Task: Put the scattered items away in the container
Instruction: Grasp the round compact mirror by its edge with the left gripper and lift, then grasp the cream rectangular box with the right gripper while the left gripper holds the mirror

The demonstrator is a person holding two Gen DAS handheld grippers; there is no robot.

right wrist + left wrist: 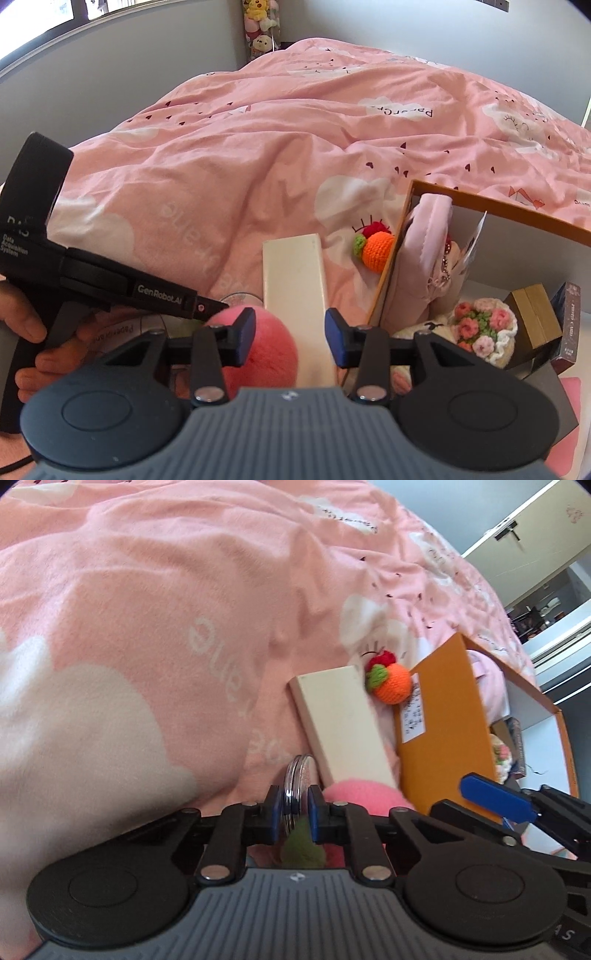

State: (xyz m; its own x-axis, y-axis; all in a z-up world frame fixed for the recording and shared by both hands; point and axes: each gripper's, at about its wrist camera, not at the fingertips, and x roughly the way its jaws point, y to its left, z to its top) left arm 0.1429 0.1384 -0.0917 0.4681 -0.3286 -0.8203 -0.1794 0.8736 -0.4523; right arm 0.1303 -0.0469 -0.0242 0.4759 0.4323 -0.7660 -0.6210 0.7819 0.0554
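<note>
In the left wrist view my left gripper (293,812) is shut on a thin round clear disc (297,779), held upright on its edge between the blue pads. A green fuzzy bit (301,847) and a pink plush ball (354,794) lie just beneath. A white flat box (340,723) and a crocheted orange fruit (391,683) lie on the duvet beside the orange cardboard box (443,731). My right gripper (291,338) is open above the pink plush ball (258,347) and the white flat box (295,280), holding nothing. The orange cardboard box (384,295) stands to its right.
Inside the box are a pale pink pouch (424,251), a crocheted flower bouquet (480,328), a gold-brown small box (535,317) and a dark card box (569,325). A hand (29,332) holds the left gripper's handle. Rumpled pink duvet (258,166) covers the bed.
</note>
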